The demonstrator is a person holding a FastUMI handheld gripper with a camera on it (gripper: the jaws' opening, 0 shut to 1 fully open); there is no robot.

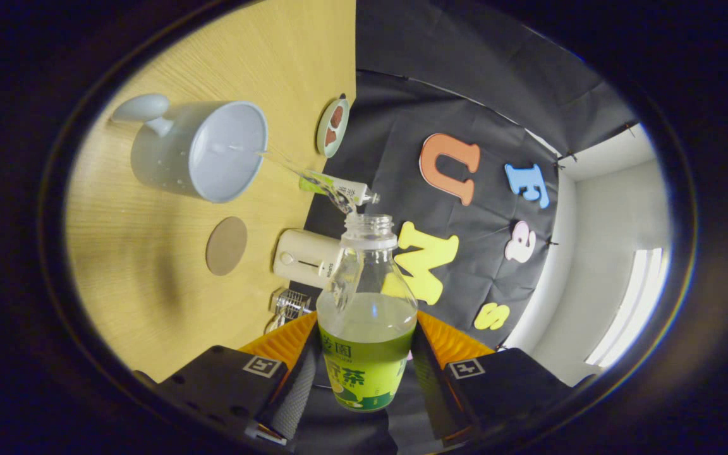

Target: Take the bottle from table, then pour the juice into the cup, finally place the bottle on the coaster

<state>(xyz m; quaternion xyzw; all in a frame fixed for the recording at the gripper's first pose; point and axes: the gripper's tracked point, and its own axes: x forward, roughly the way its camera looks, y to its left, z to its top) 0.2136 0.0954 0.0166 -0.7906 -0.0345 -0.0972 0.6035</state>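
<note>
Hand-held gripper (pixel 367 373) clamped on bottle (pixel 367 316), both fingers pressing its label. Gripper rolled sideways, bottle tipped, uncapped mouth toward cup (pixel 203 151). Thin juice stream (pixel 304 174) arcs from mouth into cup on bench (pixel 149 284). Pickup done, pour under way. Coaster (pixel 226 245) near cup, bare; placing left.

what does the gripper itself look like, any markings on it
The gripper has two blocky black housings, each carrying a small square black-and-white marker tag on top. Ribbed, ridged panels angle inward from the housings toward the fingers, which have a finely textured surface. No cables visible.
</note>
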